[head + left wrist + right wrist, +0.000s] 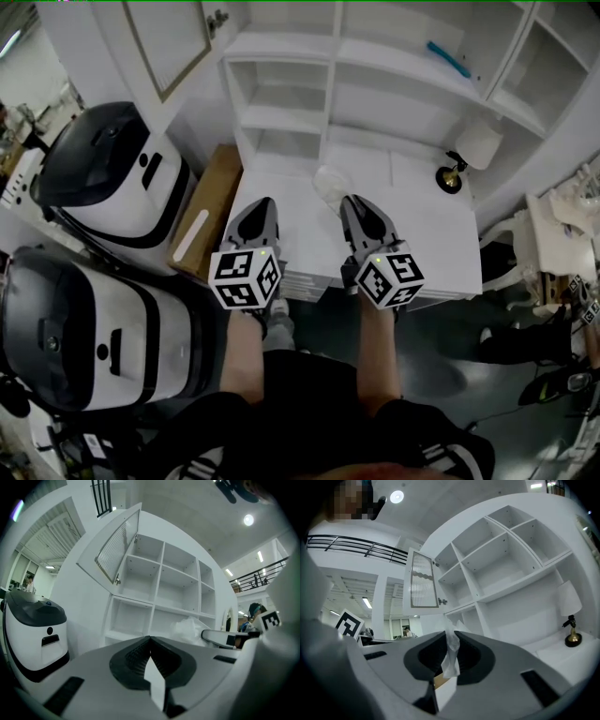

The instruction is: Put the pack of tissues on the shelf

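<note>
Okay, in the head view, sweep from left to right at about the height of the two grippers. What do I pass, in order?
Upper white-and-black machine → brown box → left gripper → right gripper → small lamp.

A shelf unit (pixel 375 84) stands behind the desk (pixel 422 253). A lamp (pixel 469 150) stands on the desk's right. The pack of tissues (pixel 330 183) is mid-desk, before the right gripper (pixel 349 199). The left gripper (pixel 265 202) is beside it. Two machines (pixel 112 173) stand left of the desk.
</note>
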`<state>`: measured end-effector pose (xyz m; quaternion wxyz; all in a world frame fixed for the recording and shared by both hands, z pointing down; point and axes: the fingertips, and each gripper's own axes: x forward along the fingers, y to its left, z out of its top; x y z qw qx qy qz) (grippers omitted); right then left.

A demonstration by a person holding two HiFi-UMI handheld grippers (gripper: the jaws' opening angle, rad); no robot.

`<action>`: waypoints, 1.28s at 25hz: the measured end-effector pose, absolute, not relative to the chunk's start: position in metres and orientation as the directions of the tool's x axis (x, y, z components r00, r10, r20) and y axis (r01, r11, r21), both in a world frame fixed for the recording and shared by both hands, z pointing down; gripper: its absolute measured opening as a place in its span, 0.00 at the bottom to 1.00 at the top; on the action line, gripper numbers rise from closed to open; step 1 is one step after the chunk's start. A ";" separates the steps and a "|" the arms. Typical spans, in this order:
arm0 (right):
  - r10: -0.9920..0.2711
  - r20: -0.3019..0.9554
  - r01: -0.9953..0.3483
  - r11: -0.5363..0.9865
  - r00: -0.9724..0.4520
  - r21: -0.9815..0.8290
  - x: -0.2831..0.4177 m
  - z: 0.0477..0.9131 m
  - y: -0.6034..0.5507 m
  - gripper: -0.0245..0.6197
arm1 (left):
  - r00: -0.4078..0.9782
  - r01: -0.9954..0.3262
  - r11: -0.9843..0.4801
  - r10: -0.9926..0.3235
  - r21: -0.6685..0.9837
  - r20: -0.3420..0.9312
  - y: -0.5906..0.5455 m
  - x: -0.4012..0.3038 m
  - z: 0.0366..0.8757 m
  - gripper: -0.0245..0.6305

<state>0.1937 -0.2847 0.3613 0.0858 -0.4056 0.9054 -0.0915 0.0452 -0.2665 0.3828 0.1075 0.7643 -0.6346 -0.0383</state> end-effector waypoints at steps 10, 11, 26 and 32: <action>-0.764 -0.093 -0.752 0.645 -0.638 -0.137 0.159 0.338 -0.359 0.12 | 0.177 -0.969 -0.166 -0.983 0.181 0.048 -0.330 0.003 0.371 0.05; -0.766 -0.098 -0.752 0.642 -0.635 -0.147 0.156 0.337 -0.368 0.12 | 0.171 -0.971 -0.161 -0.984 0.179 0.045 -0.338 -0.007 0.370 0.05; -0.699 -0.226 -0.708 0.704 -0.678 -0.051 0.049 0.276 -0.453 0.12 | 0.240 -0.959 -0.239 -0.971 0.150 -0.008 -0.433 -0.062 0.343 0.05; -0.688 -0.236 -0.711 0.702 -0.686 0.019 0.023 0.228 -0.473 0.12 | 0.304 -0.941 -0.306 -0.952 0.142 -0.038 -0.463 -0.058 0.329 0.05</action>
